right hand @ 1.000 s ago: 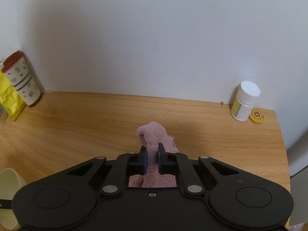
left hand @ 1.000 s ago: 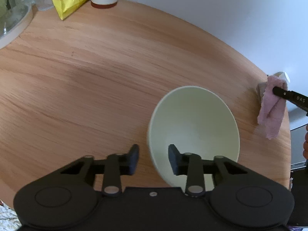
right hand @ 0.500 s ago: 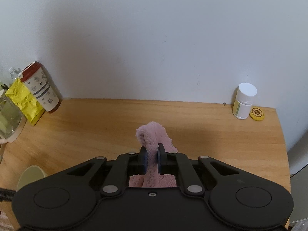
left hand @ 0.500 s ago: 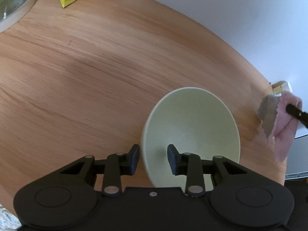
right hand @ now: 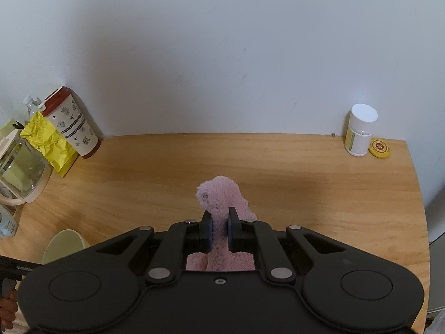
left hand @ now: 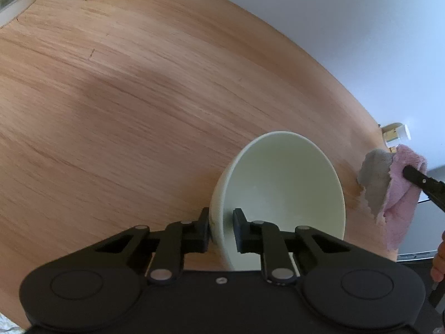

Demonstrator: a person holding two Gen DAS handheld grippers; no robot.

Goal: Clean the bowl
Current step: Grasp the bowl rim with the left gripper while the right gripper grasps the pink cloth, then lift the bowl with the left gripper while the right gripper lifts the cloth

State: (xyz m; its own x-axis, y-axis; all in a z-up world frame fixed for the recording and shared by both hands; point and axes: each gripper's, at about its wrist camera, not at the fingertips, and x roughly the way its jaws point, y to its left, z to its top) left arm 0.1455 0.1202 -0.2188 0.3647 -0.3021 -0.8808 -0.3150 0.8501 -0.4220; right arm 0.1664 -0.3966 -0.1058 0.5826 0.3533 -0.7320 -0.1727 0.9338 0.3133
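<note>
Bowl, pale green, tilted on its side on wooden table, mouth toward 3 o'clock | left gripper fingers clamp bowl's rim wall, one inside, one outside | right gripper pinches pink cloth above table, at bowl's 3 o'clock, apart
</note>
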